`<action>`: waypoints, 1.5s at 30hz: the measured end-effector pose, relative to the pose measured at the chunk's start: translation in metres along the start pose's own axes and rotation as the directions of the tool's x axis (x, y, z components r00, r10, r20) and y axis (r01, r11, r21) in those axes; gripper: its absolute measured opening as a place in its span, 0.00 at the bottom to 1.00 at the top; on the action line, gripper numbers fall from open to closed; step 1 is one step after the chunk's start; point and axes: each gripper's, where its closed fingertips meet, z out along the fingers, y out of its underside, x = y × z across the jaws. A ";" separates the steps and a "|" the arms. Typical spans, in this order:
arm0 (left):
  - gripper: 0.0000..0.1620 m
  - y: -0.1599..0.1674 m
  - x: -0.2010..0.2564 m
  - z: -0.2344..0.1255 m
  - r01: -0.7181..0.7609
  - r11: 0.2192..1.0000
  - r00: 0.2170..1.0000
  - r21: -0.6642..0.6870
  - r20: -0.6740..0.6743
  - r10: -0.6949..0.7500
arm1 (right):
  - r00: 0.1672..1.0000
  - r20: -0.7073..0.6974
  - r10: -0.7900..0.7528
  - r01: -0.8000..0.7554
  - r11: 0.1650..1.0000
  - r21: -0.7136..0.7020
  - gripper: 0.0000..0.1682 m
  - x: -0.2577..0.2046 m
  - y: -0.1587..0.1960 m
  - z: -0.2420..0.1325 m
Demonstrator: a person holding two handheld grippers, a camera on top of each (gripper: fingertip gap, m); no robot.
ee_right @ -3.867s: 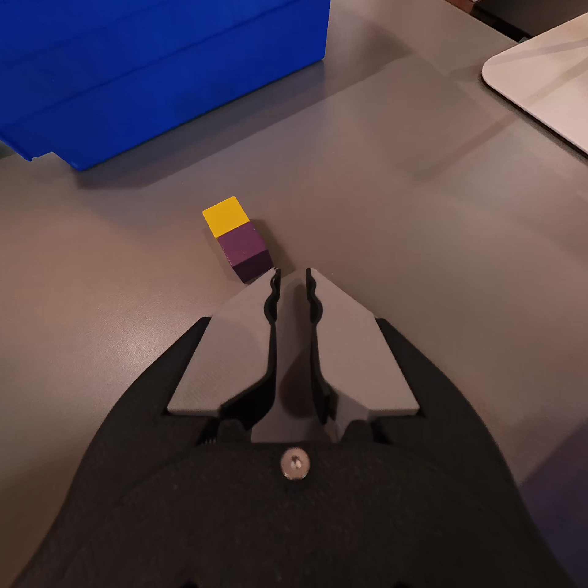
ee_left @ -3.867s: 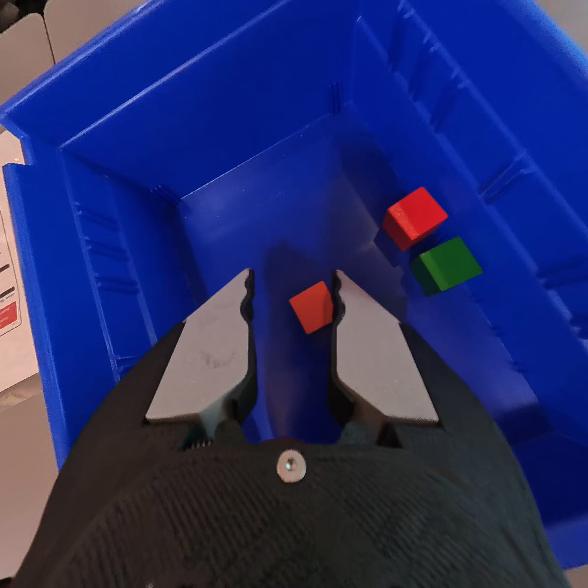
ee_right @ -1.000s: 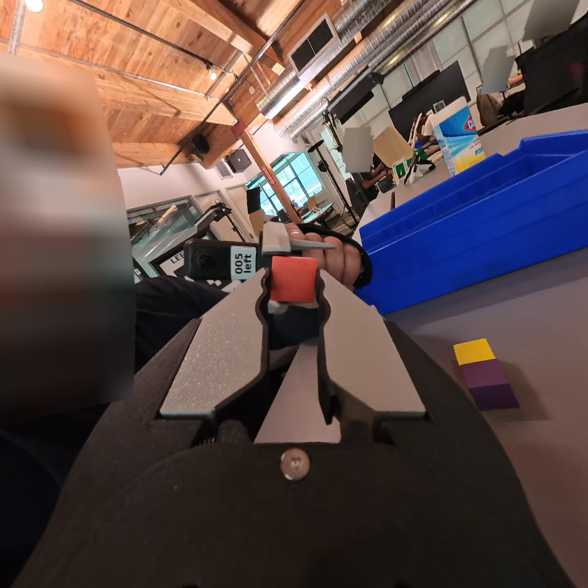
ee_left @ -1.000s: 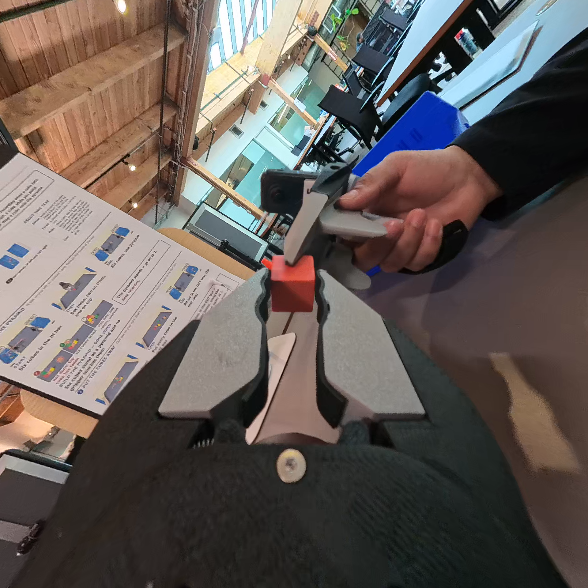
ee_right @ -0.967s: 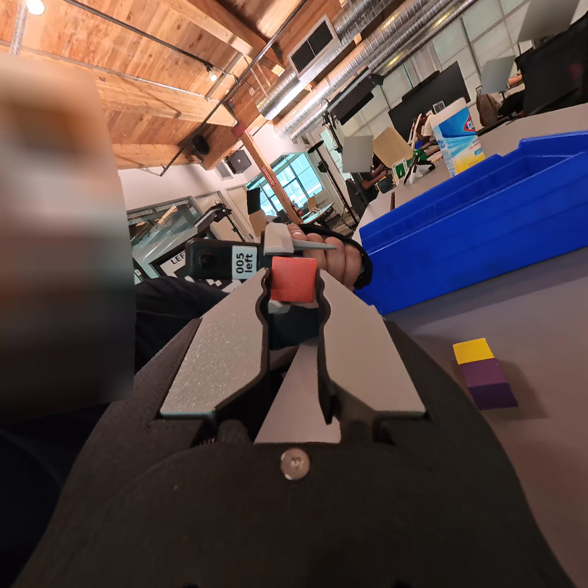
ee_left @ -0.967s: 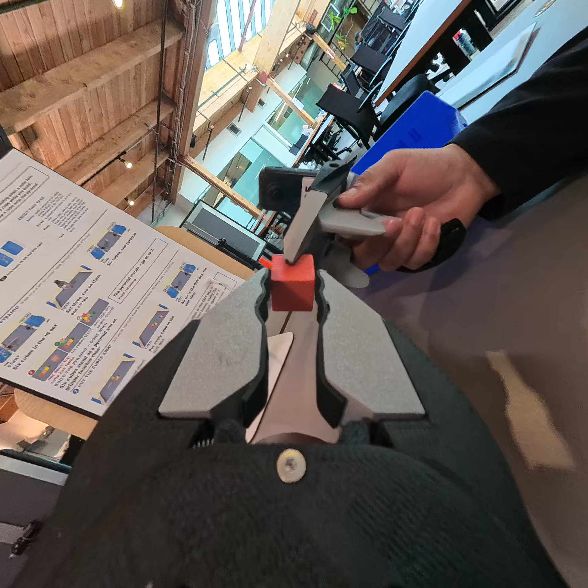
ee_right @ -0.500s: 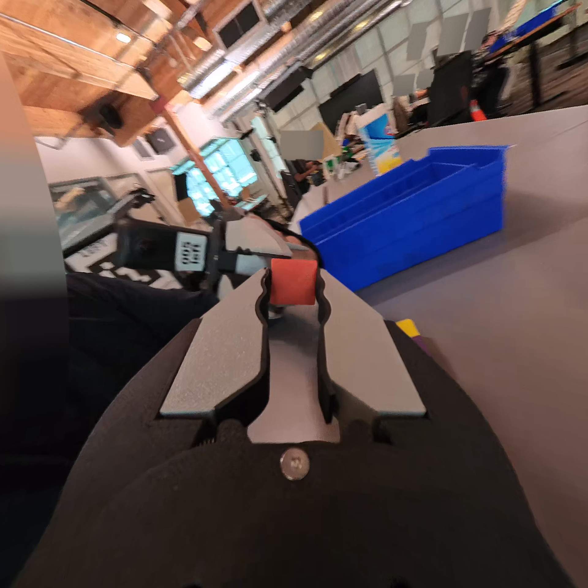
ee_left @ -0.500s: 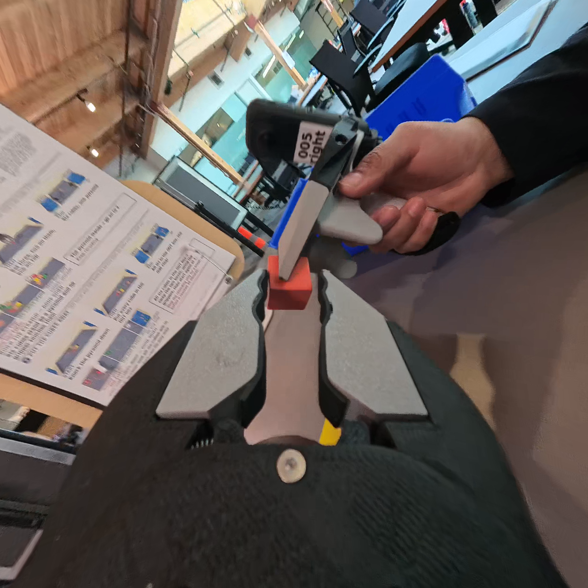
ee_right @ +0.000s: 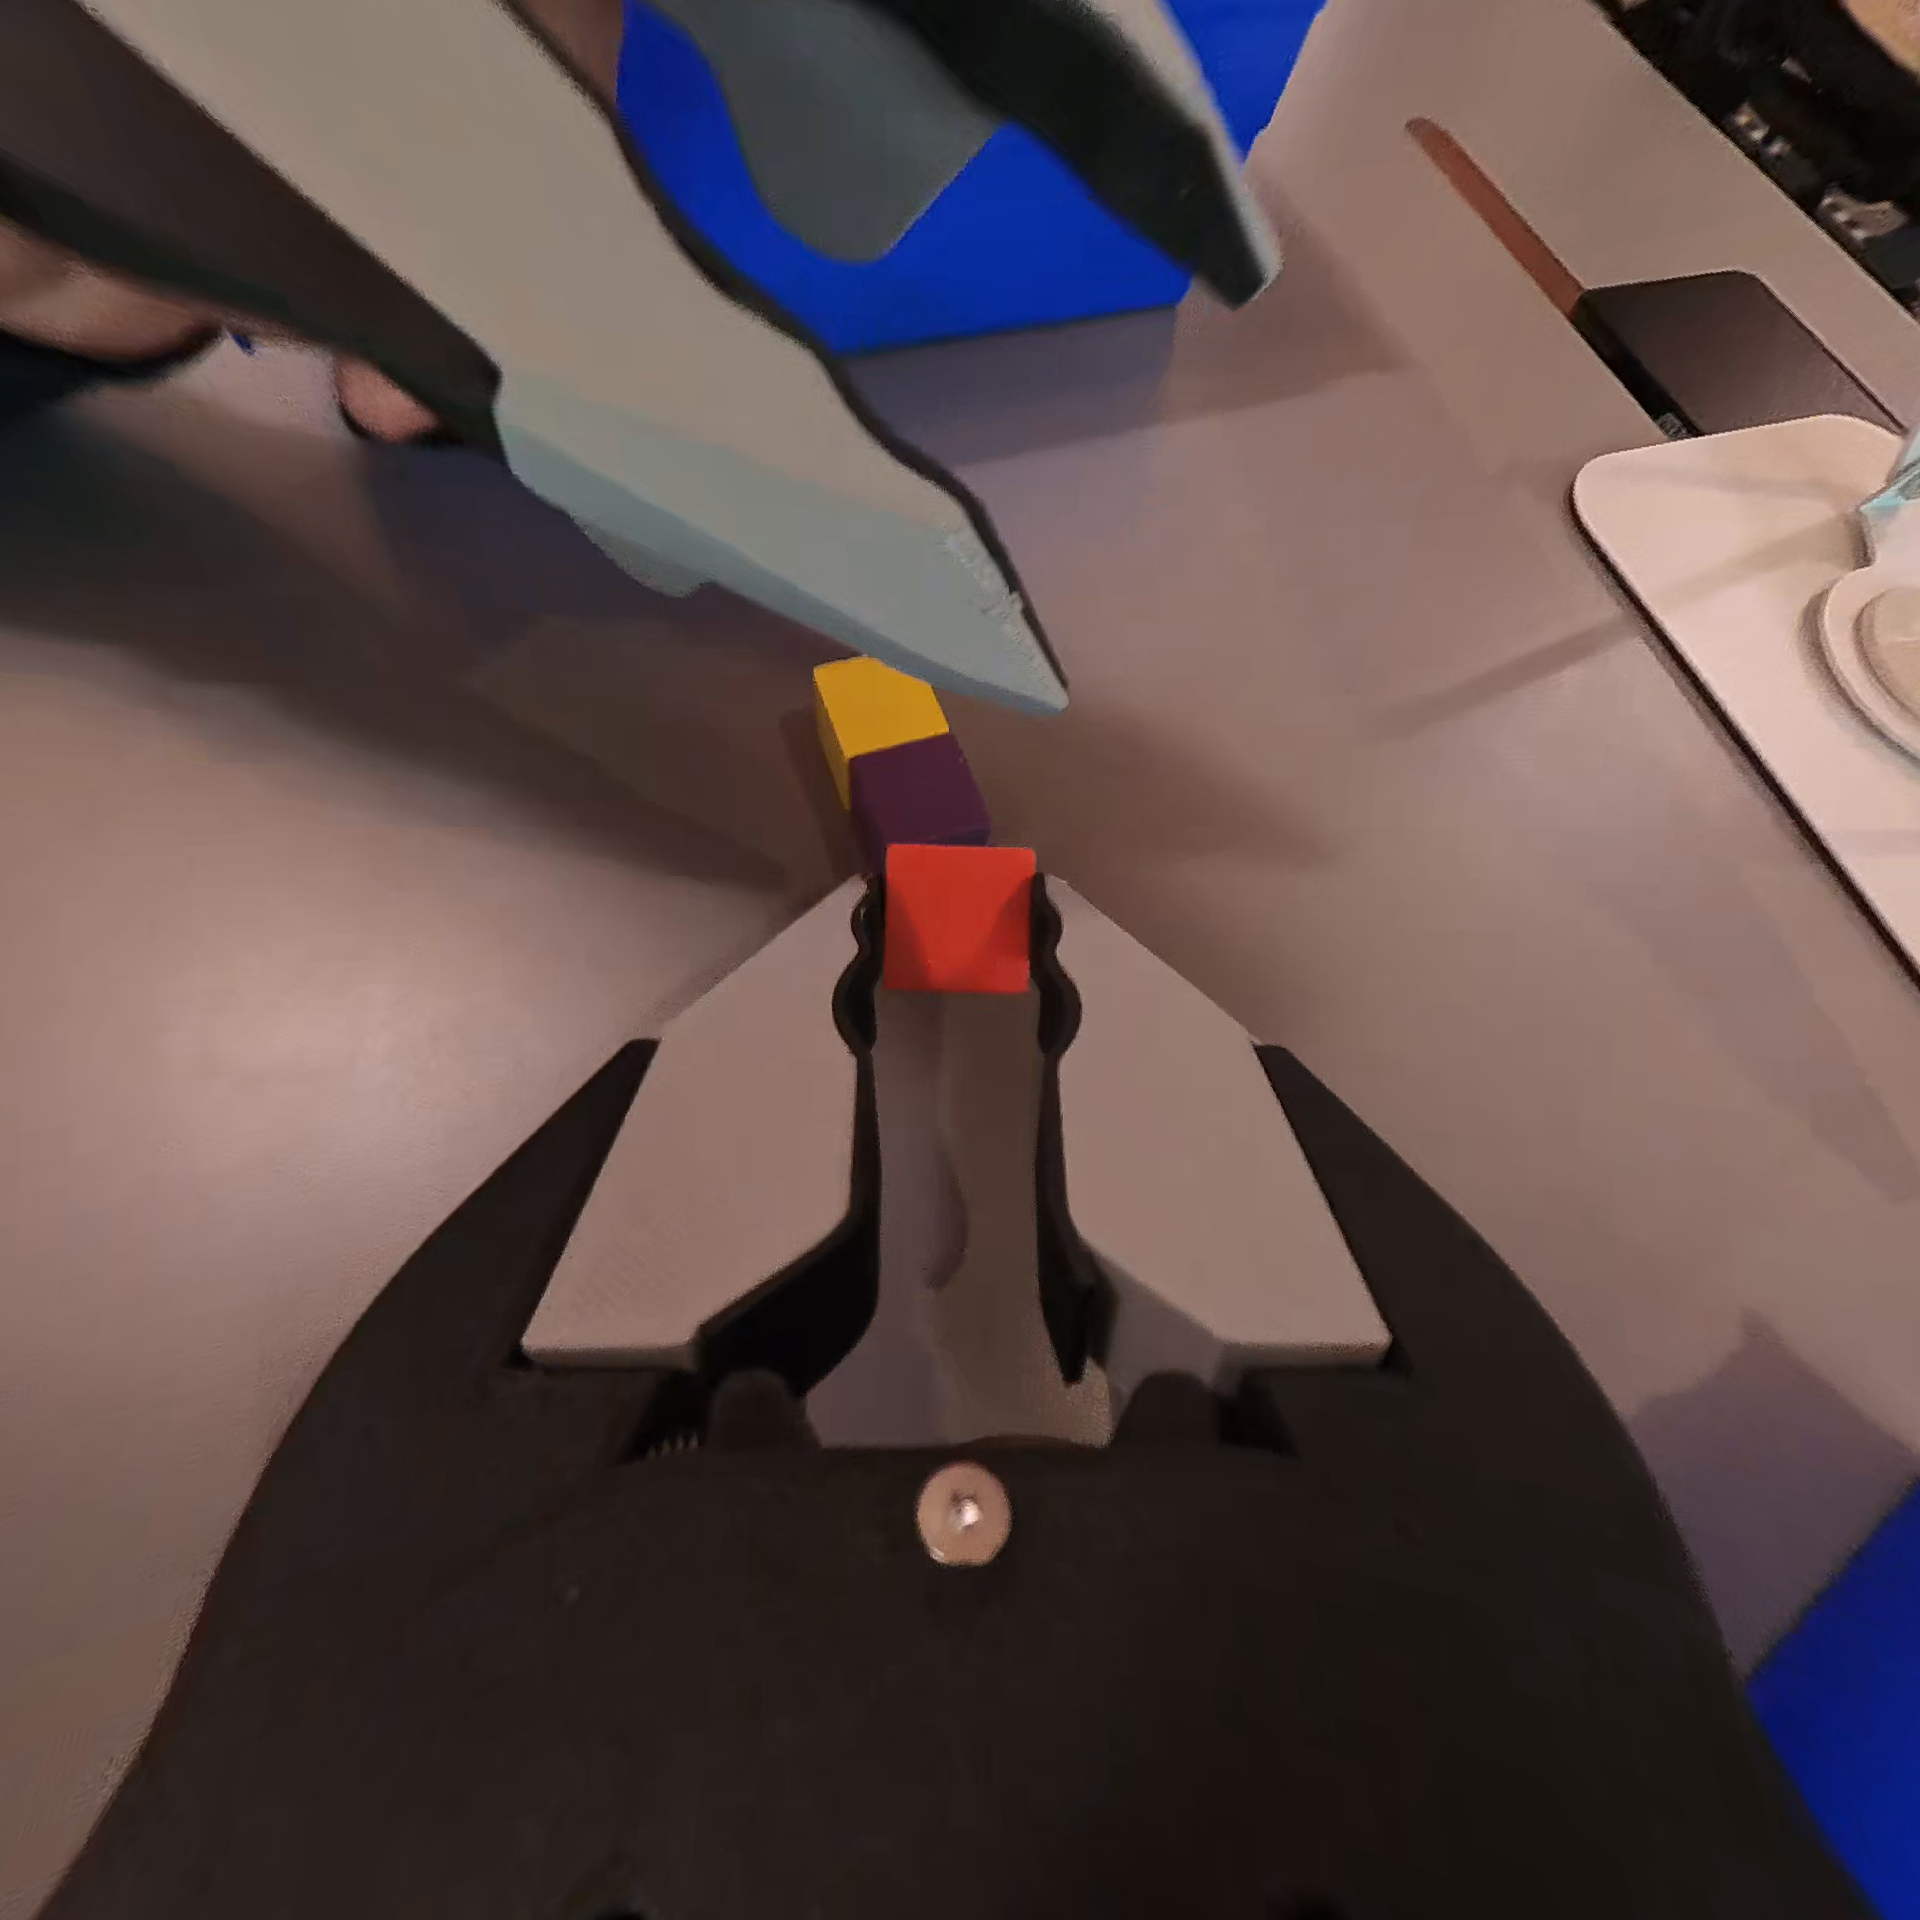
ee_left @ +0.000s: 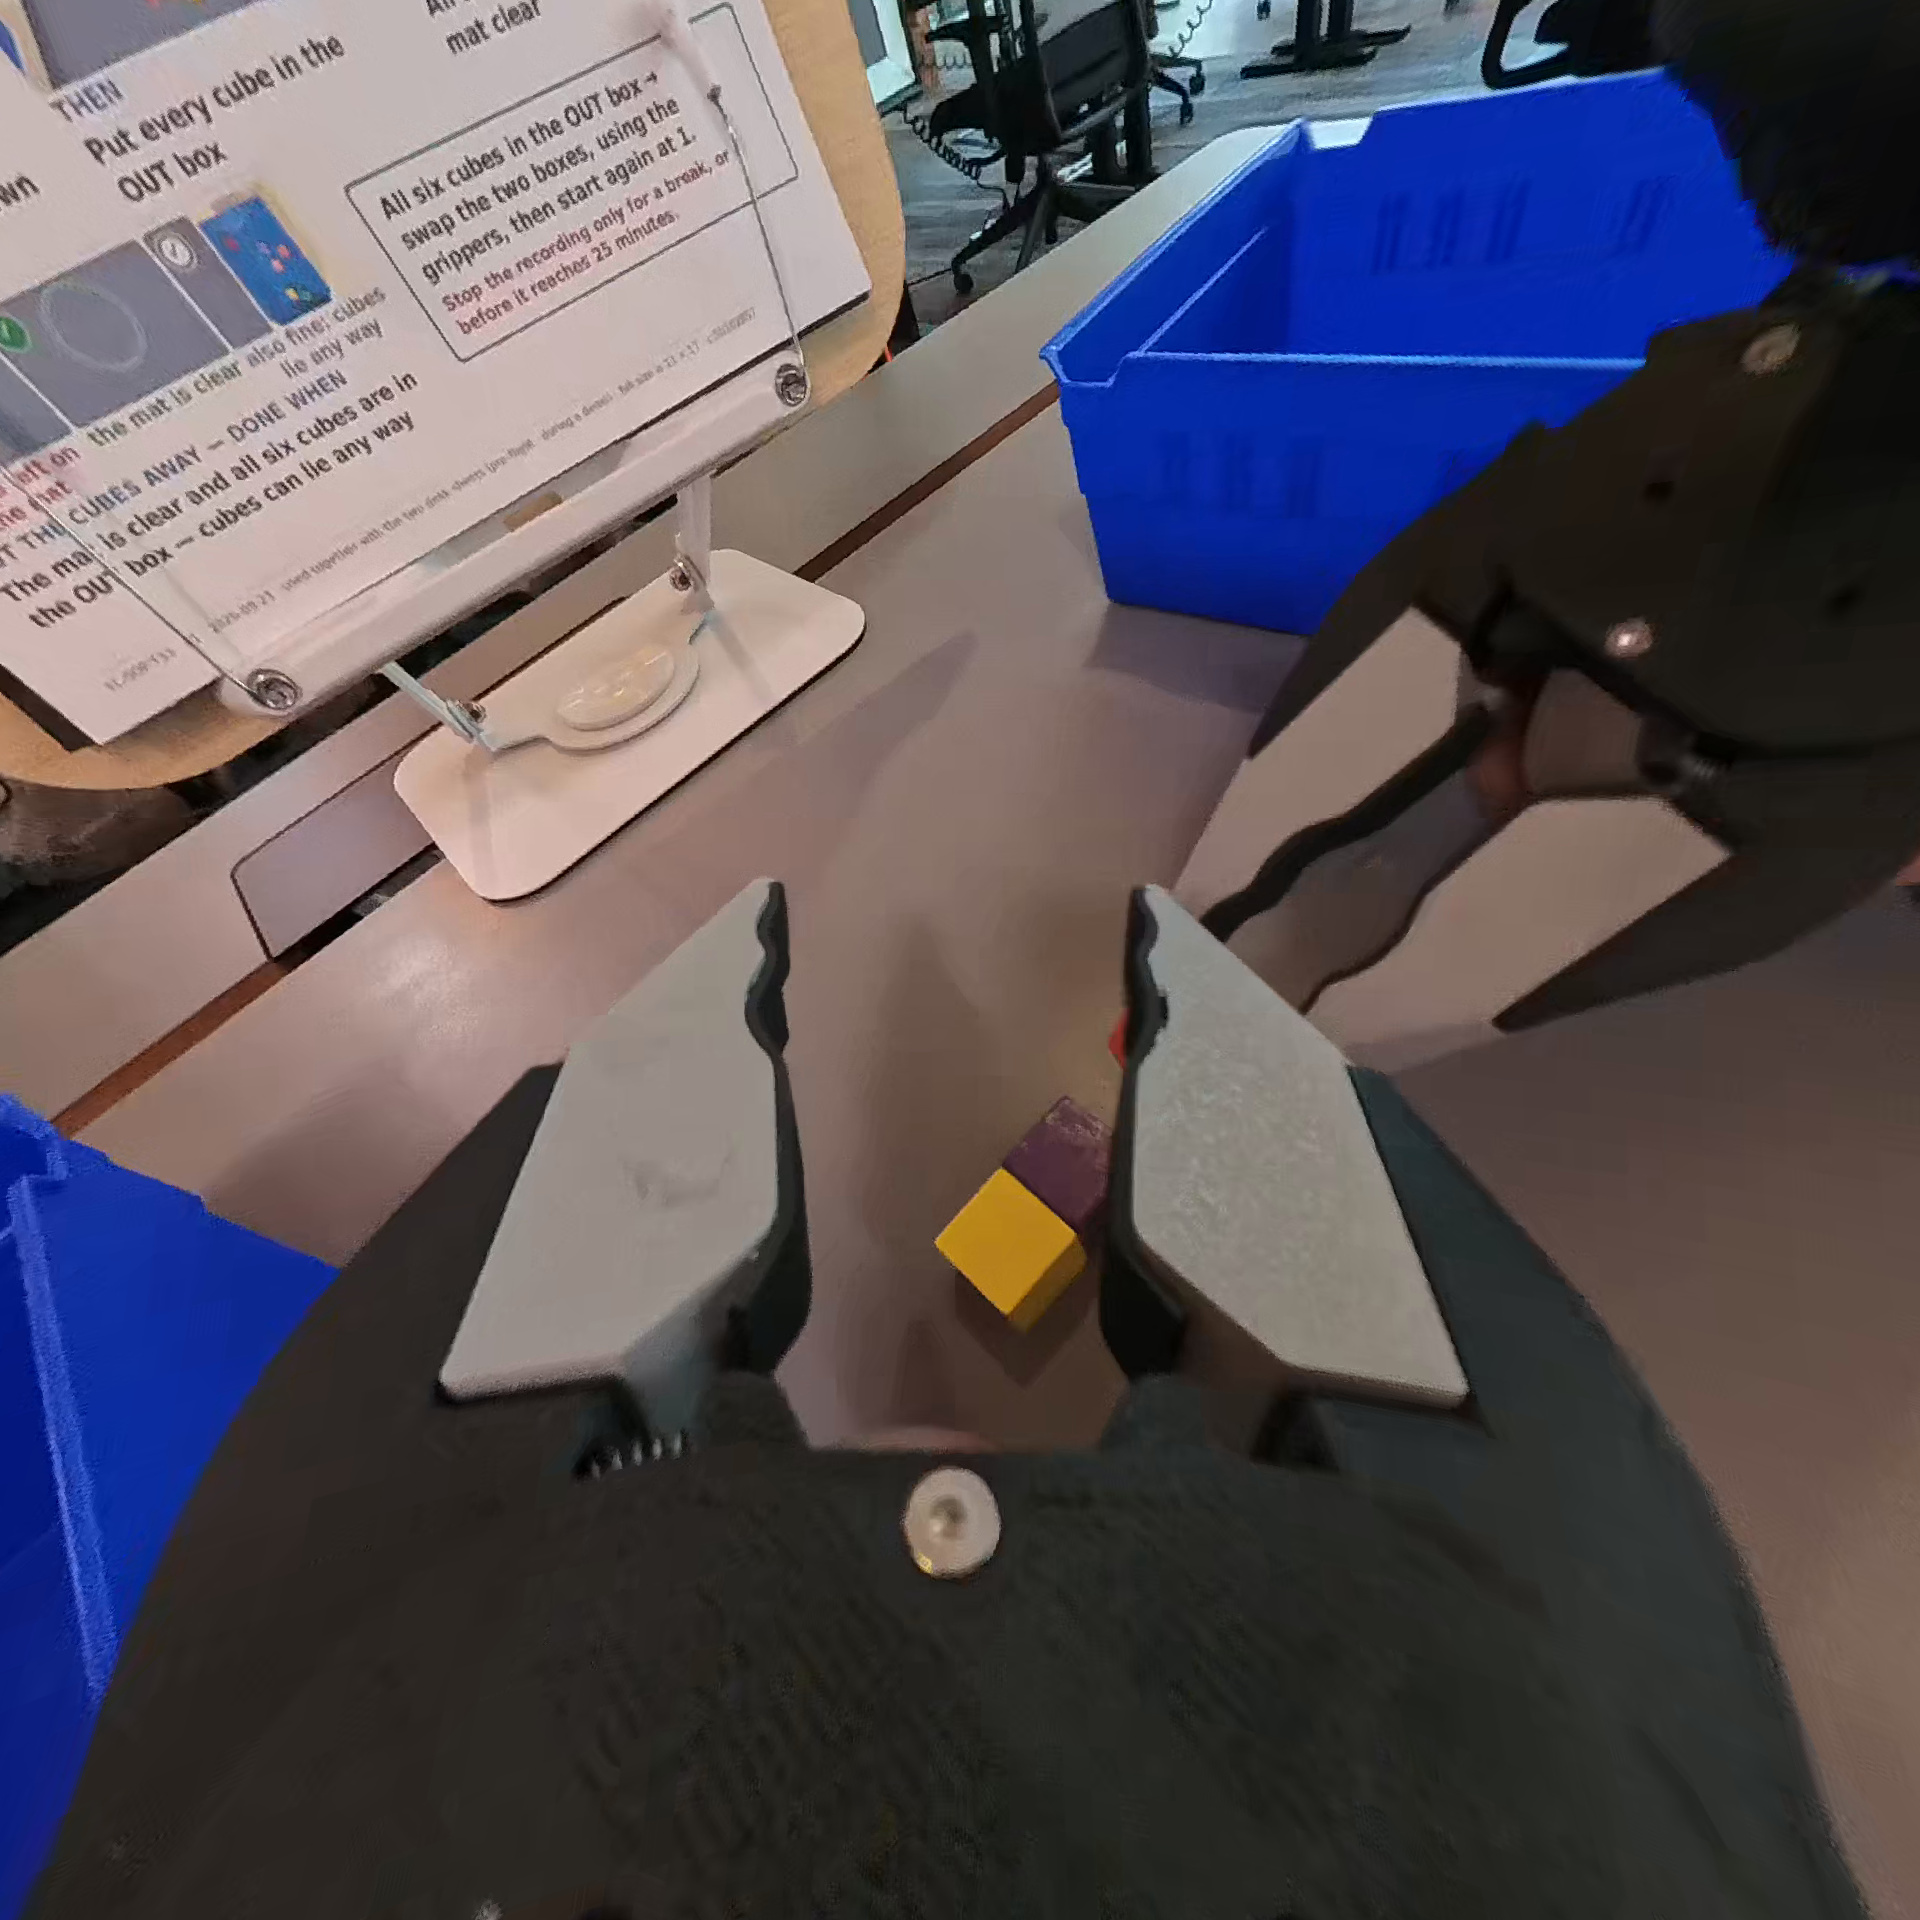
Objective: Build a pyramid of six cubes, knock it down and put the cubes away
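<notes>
The right gripper (ee_right: pixel 958 925) is clamping the red cube (ee_right: pixel 956 920) just at six o'clock of the touching purple cube (ee_right: pixel 920 795) and yellow cube (ee_right: pixel 876 707); the left gripper (ee_left: pixel 951 1013) is hanging spread and empty. A skewed release could be nudging that row apart.

L hand-held gripper (ee_left: pixel 954 977) splayed, R hand-held gripper (ee_right: pixel 956 914) clamped

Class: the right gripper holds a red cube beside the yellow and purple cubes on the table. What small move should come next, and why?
Probably lower the red cube onto the table against the purple cube, then open. The right gripper is shut on it just short of the purple cube, which touches the yellow cube; that would extend the row to three. The left gripper is open and empty.
</notes>
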 end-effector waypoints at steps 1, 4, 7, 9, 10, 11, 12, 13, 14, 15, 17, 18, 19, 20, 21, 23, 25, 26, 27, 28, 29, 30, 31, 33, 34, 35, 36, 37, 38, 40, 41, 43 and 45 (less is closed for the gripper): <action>0.42 0.000 0.001 -0.001 0.017 1.000 1.000 0.000 -0.009 -0.017 | 1.000 -0.009 -0.022 0.022 1.000 -0.019 0.15 0.000 0.003 0.002; 0.43 -0.003 0.003 -0.004 0.049 0.999 0.998 0.007 -0.035 -0.049 | 0.999 -0.002 -0.039 0.039 0.997 -0.061 0.15 0.000 0.011 0.009; 0.43 -0.002 0.001 -0.003 0.042 0.999 0.999 0.008 -0.025 -0.042 | 0.999 0.020 -0.035 0.037 0.996 -0.076 0.15 0.000 0.016 0.013; 0.43 0.001 0.002 -0.002 0.044 0.999 0.999 -0.005 -0.028 -0.044 | 0.999 0.033 -0.030 0.032 0.997 -0.069 0.15 -0.001 0.016 0.015; 0.43 0.002 0.003 0.000 0.045 0.999 0.999 -0.014 -0.030 -0.045 | 0.999 0.033 -0.029 0.031 0.997 -0.066 0.15 0.000 0.016 0.016; 0.43 0.004 0.004 0.001 0.043 0.999 0.999 -0.021 -0.031 -0.044 | 0.999 0.030 -0.031 0.033 0.998 -0.061 0.15 0.000 0.015 0.017; 0.43 0.005 0.005 0.002 0.039 0.999 0.999 -0.024 -0.032 -0.040 | 0.999 0.028 -0.032 0.033 0.998 -0.057 0.15 0.001 0.014 0.018; 0.43 0.005 0.005 0.002 0.034 0.999 0.999 -0.026 -0.030 -0.035 | 0.999 0.030 -0.032 0.034 0.998 -0.059 0.16 0.001 0.014 0.019; 0.43 0.006 0.005 0.003 0.029 0.999 0.999 -0.027 -0.028 -0.030 | 0.999 0.035 -0.032 0.035 0.997 -0.064 0.16 0.000 0.015 0.020; 0.43 0.006 0.005 0.002 0.026 0.999 0.999 -0.026 -0.025 -0.027 | 0.999 0.036 -0.034 0.037 0.997 -0.069 0.17 -0.001 0.017 0.021; 0.43 0.005 0.003 0.002 0.027 0.999 0.999 -0.023 -0.022 -0.027 | 0.999 0.029 -0.037 0.038 0.997 -0.065 0.18 0.000 0.017 0.019; 0.43 0.005 0.002 0.001 0.028 0.999 0.999 -0.020 -0.019 -0.029 | 0.999 0.027 -0.034 0.035 0.998 -0.056 0.19 0.001 0.016 0.017; 0.43 0.005 0.001 0.001 0.028 0.999 0.999 -0.019 -0.014 -0.029 | 0.999 0.025 -0.029 0.030 0.999 -0.044 0.19 0.002 0.014 0.015; 0.43 0.005 0.000 0.001 0.027 0.999 1.000 -0.021 -0.011 -0.027 | 1.000 0.019 -0.024 0.025 0.999 -0.031 0.19 0.003 0.011 0.012; 0.43 0.007 0.000 0.002 0.025 0.999 1.000 -0.026 -0.012 -0.025 | 1.000 0.012 -0.020 0.021 1.000 -0.018 0.19 0.005 0.008 0.008; 0.43 0.008 0.000 0.003 0.022 0.999 1.000 -0.030 -0.011 -0.022 | 1.000 -0.004 -0.019 0.019 1.000 -0.003 0.19 0.008 0.004 0.000; 0.43 0.009 0.000 0.003 0.017 0.999 1.000 -0.035 -0.010 -0.017 | 0.999 -0.027 -0.031 0.031 1.000 -0.001 0.16 0.010 0.001 -0.008; 0.43 0.008 0.000 0.002 0.012 0.999 1.000 -0.031 -0.005 -0.012 | 0.999 -0.037 -0.039 0.039 0.999 -0.010 0.11 0.011 0.001 -0.010; 0.43 0.007 -0.001 0.002 0.004 1.000 1.000 -0.027 0.002 -0.004 | 0.998 -0.043 -0.043 0.042 0.999 -0.024 0.04 0.012 0.003 -0.012; 0.43 0.007 -0.001 0.001 -0.003 1.000 1.000 -0.026 0.011 0.004 | 0.998 -0.041 -0.043 0.041 0.998 -0.042 0.00 0.011 0.005 -0.012; 0.43 0.006 -0.002 0.001 -0.006 1.000 1.000 -0.023 0.015 0.007 | 0.999 -0.029 -0.040 0.038 0.997 -0.061 0.00 0.008 0.008 -0.011; 0.43 0.005 -0.001 0.000 -0.006 1.000 1.000 -0.019 0.014 0.006 | 0.999 -0.017 -0.035 0.034 0.996 -0.086 0.00 0.006 0.012 -0.009; 0.43 0.005 -0.001 0.000 -0.004 1.000 1.000 -0.018 0.012 0.005 | 0.999 -0.010 -0.032 0.030 0.994 -0.107 0.00 0.005 0.015 -0.008; 0.43 0.005 -0.002 0.000 -0.004 1.000 1.000 -0.019 0.012 0.004 | 0.999 -0.003 -0.032 0.031 0.991 -0.129 0.00 0.003 0.018 -0.007; 0.43 0.005 -0.002 0.000 -0.003 1.000 1.000 -0.020 0.012 0.004 | 1.000 -0.005 -0.030 0.029 0.990 -0.139 0.00 0.003 0.020 -0.007; 0.43 0.005 -0.002 0.000 -0.003 1.000 1.000 -0.020 0.011 0.003 | 1.000 -0.007 -0.026 0.024 0.988 -0.149 0.00 0.003 0.022 -0.006; 0.43 0.005 -0.001 0.000 -0.004 1.000 1.000 -0.020 0.008 0.004 | 1.000 -0.009 -0.018 0.017 0.989 -0.145 0.00 0.004 0.022 -0.006; 0.43 0.006 0.000 0.000 -0.006 1.000 1.000 -0.023 0.006 0.006 | 1.000 -0.009 -0.007 0.006 0.990 -0.142 0.00 0.004 0.021 -0.006; 0.43 0.006 0.001 0.001 -0.009 1.000 1.000 -0.025 0.005 0.009 | 1.000 -0.010 0.001 -0.002 0.991 -0.136 0.00 0.005 0.021 -0.005; 0.43 0.007 0.002 0.001 -0.016 0.999 1.000 -0.029 0.004 0.016 | 1.000 -0.010 0.009 -0.010 0.993 -0.121 0.00 0.005 0.020 -0.004; 0.43 0.007 0.003 0.001 -0.019 0.999 1.000 -0.031 0.002 0.019 | 1.000 -0.009 0.014 -0.015 0.993 -0.113 0.00 0.005 0.019 -0.003; 0.43 0.007 0.003 0.001 -0.022 0.999 1.000 -0.029 0.001 0.022 | 1.000 -0.010 0.022 -0.023 0.995 -0.101 0.00 0.005 0.017 -0.001; 0.43 0.006 0.004 0.002 -0.023 0.999 1.000 -0.028 0.001 0.023 | 1.000 -0.019 0.019 -0.021 0.996 -0.092 0.00 0.005 0.016 0.001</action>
